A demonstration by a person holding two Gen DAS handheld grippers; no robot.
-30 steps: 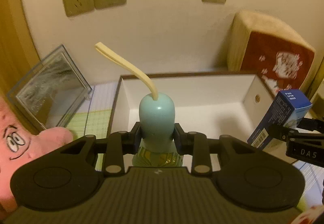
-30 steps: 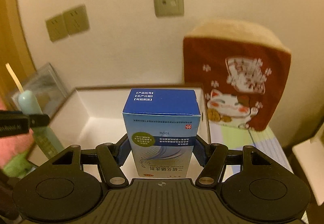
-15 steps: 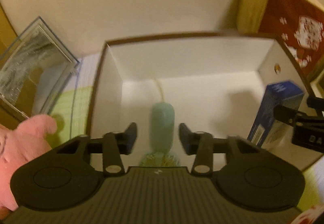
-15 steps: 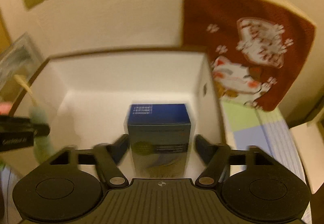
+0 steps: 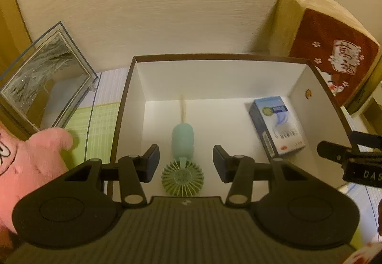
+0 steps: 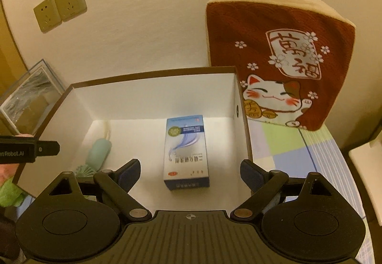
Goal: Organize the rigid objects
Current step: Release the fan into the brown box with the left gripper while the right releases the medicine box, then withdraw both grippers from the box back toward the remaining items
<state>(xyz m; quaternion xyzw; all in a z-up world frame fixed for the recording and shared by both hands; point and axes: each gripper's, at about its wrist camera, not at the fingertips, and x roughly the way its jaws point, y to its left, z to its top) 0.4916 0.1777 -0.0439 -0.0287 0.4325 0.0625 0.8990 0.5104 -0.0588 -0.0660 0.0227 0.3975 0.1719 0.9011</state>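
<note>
Box (image 5: 133, 106) with white inside walls and a dark brown rim sits against the wall, and both task items are lying on its floor right now. Mint green brush (image 5: 182, 142) is flat on the bottom toward the left half of the box, round bristle head (image 5: 182, 178) nearest the left wrist camera, cream strap (image 5: 183, 106) trailing off toward the back wall. Blue and white carton (image 6: 187, 152) is lying on its back over on the right side, near the right wall but I honestly can't tell if it's touching it, the fisheye warps that bit.

Left gripper (image 5: 185, 160) is parted, nothing pinched. The brush sits in the gap between its fingers but lower down on the box floor, and the pads aren't on it. Its jaws were opening within the last second and have levelled off. Right gripper (image 6: 189, 172) is spread wide too, with the carton lying in the gap and clear daylight on both sides of it, so no grip there either; those jaws have just been opening as well.

Other stuff around: a clear acrylic frame (image 5: 47, 78) leaning left of the box, a pink plush (image 5: 28, 163) in the near left corner, a red lucky cat cushion (image 6: 281, 59) propped up to the right, wall sockets (image 6: 59, 8) above, and a green checked mat (image 5: 95, 130) under it all.
</note>
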